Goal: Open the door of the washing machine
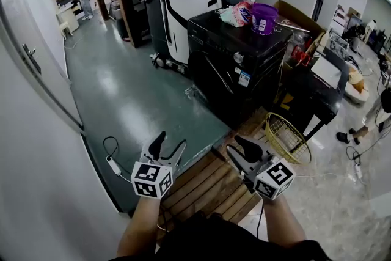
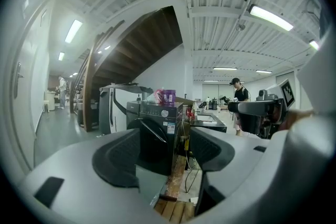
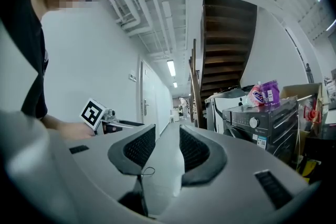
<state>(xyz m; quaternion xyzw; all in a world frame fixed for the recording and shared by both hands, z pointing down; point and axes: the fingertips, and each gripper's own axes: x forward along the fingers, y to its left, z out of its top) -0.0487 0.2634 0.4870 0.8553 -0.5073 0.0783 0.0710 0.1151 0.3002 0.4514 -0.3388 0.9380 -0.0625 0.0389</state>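
Washing machine (image 1: 235, 70) ahead; hand-held grippers (image 1: 171, 142) (image 1: 239, 153) level.

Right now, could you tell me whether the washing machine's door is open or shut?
Shut: the round door lies flush with the washing machine's front.

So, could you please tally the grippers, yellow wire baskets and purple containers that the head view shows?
Grippers: 2, the left gripper and the right gripper
Yellow wire basket: 1
Purple container: 1
Total: 4
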